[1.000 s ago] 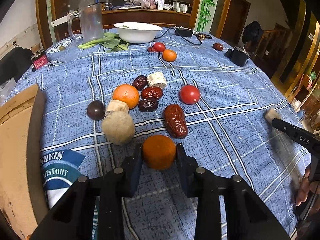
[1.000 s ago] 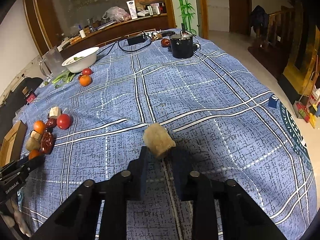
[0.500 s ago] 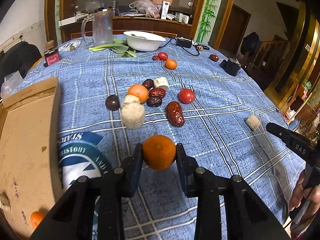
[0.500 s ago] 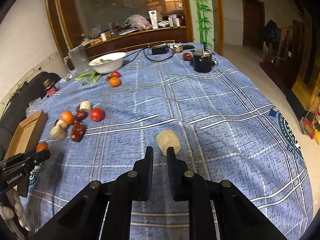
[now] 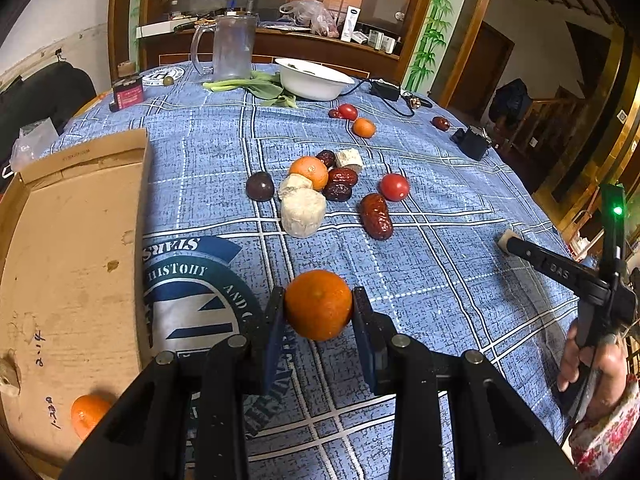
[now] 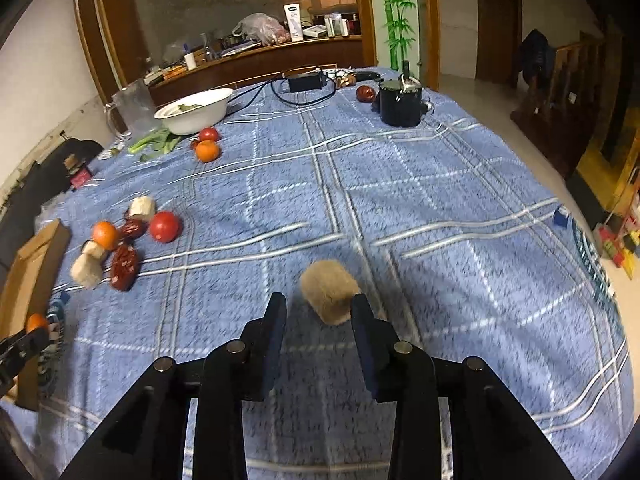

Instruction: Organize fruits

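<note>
**A:** What have you got in each hand?

**B:** My left gripper (image 5: pixel 319 312) is clamped on a mandarin orange (image 5: pixel 318 304), pads on its two sides, lifted clear of the blue plaid tablecloth (image 5: pixel 440 280) near the table's front-left edge. The cardboard box (image 5: pixel 72 240) sits just to its left, with another mandarin (image 5: pixel 86 414) already in its near corner.

**A:** And the right?

**B:** My right gripper (image 6: pixel 319 312) is opening; its jaws are narrow and nothing is pinched. The tan, fuzzy cut chunk (image 6: pixel 330 290) lies on the cloth just past the tips, toward the front-right part of the table, apart from the main pile.

**A:** How will that chunk handle?

**B:** Light and fairly firm, I'd judge, with a rough skin that shouldn't slip. It's a stubby cylinder, so I'd take it across its curved sides, mid-length. The mandarin is soft and squashable; a gentle squeeze at its widest girth is enough.
</note>
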Motion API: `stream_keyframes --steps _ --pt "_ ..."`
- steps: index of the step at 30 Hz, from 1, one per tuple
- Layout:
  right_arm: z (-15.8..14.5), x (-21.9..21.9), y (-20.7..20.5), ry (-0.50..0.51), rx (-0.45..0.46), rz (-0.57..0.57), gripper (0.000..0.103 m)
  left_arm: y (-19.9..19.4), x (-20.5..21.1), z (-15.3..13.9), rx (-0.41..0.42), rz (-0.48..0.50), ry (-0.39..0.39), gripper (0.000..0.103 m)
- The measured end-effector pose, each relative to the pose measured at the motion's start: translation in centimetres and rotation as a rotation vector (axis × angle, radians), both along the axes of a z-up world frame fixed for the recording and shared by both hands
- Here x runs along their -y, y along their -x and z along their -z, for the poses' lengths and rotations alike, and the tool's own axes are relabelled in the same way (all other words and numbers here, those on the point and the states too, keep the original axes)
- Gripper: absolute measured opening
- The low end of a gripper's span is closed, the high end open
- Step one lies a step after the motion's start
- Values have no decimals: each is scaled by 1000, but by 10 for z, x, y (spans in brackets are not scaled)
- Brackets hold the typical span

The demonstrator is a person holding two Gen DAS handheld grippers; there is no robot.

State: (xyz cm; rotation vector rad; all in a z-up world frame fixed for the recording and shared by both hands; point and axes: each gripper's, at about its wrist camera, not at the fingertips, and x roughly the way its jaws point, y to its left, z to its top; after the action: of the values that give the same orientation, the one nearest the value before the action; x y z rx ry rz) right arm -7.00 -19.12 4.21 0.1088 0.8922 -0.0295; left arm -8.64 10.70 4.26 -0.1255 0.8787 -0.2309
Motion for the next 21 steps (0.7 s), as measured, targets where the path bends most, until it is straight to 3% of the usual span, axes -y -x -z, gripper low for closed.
stream_keyframes --steps 2,8,17,21 --pt "3 2 -4 7 -20 -4 34 1 1 0 0 4 0 31" --pt "-3 6 3 -28 -29 -19 11 4 -3 -2 2 2 15 31" --pt "-28 -21 21 -55 10 -94 7 31 -33 -26 57 -43 56 31" --pt "-40 -24 19 -7 46 -78 12 43 -52 -32 74 -75 78 31"
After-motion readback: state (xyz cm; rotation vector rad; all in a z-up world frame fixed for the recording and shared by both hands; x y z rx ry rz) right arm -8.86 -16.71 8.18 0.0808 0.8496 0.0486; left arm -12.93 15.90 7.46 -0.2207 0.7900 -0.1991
